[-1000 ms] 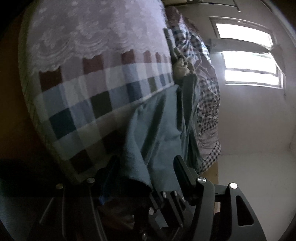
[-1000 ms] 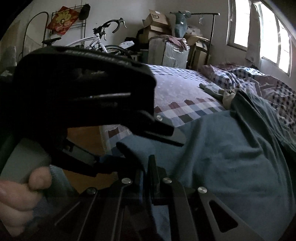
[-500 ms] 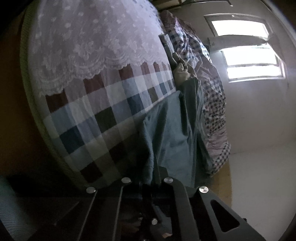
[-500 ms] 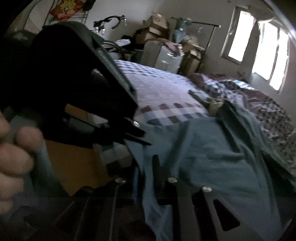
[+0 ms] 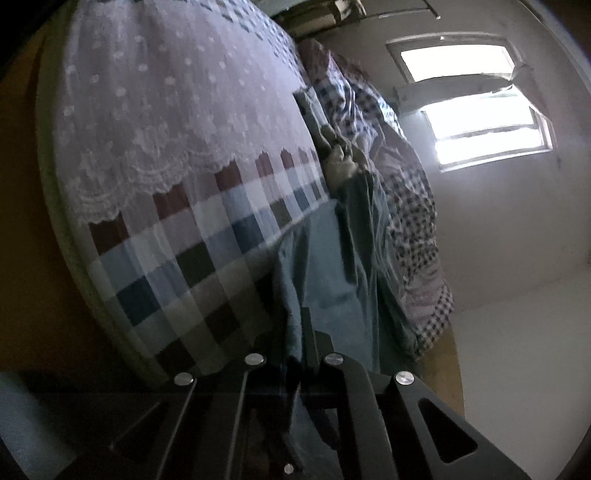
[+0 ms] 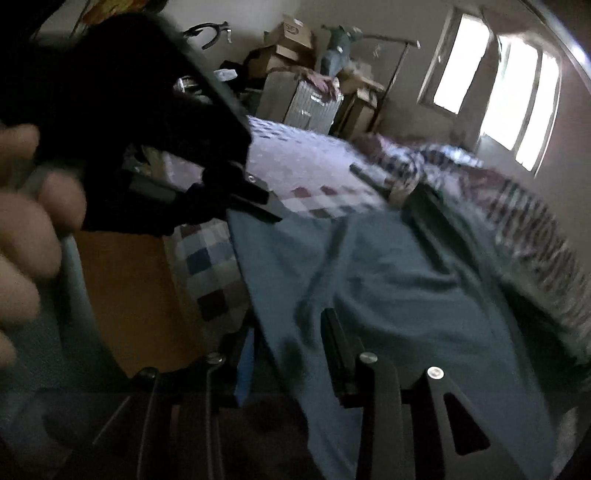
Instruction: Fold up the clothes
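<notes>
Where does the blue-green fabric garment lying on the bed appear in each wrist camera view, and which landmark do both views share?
Left wrist view: the blue-green fabric garment runs as a narrow band from centre down to the fingers at bottom centre.
Right wrist view: the garment spreads across the centre and lower right.
Shared landmark: the checked patchwork bedspread, left of the garment in both.

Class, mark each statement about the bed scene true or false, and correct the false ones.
1. The left gripper is shut on the teal garment. True.
2. The teal garment lies folded in a neat square. False: it is spread loosely over the bed, hanging past the edge.
3. A checked blanket lies bunched beyond the garment. True.
4. The right gripper is empty. False: garment cloth runs between its fingers.
5. Cardboard boxes are stacked beyond the bed. True.
</notes>
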